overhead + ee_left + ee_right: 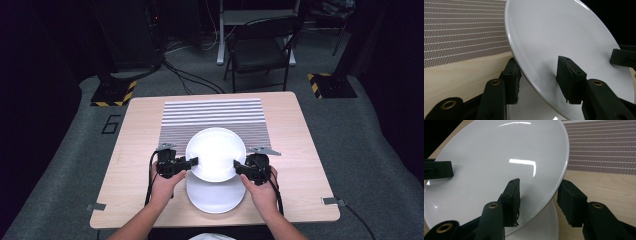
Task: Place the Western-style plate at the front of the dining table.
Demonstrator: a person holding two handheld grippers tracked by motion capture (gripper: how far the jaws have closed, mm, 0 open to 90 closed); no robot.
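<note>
The left claw point(194, 161) pinches the left rim of the upper white plate point(216, 152); the right claw point(237, 167) pinches its right rim. Between both claws, this plate sits raised above a second plate point(215, 197) on the bench point(135, 145). No readable writing on either plate.

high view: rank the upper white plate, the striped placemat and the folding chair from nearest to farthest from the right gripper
1. Upper white plate: gripped at its edge by the right gripper, toward the table's middle.
2. Striped placemat: farther back on the table, behind the plate.
3. Folding chair: on the floor beyond the table's far edge.
</note>
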